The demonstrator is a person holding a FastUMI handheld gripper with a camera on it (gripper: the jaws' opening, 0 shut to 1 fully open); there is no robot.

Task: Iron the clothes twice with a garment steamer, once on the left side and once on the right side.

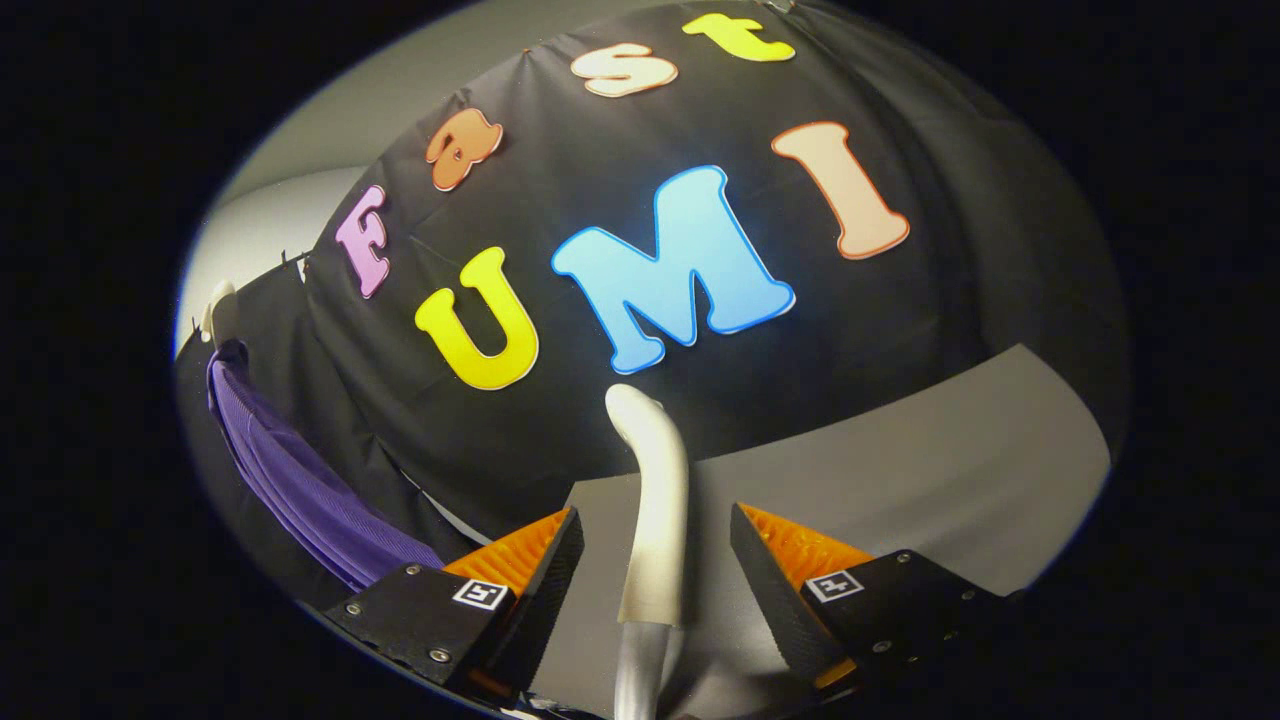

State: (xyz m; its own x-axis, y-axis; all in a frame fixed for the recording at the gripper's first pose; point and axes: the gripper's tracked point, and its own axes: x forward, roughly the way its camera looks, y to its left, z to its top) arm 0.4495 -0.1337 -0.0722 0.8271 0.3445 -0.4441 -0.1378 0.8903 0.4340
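Nearest: gripper (655, 560) fingers spread, either side of a pale, curved steamer handle (655, 510), not visibly pressing on it. Handle's long axis running straight ahead between the fingers, tip bending slightly left. Small square coded markers on both finger mounts, no readable brand. Beyond: grey table (900, 470). Farther, well off to the left: purple garment (290, 480) hanging from a pale hanger (215, 305) against the black cloth wall. Likely need: a leftward swing to reach it.

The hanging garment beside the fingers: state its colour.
Purple, a plain garment with fine ribbing, seen best in the gripper view.
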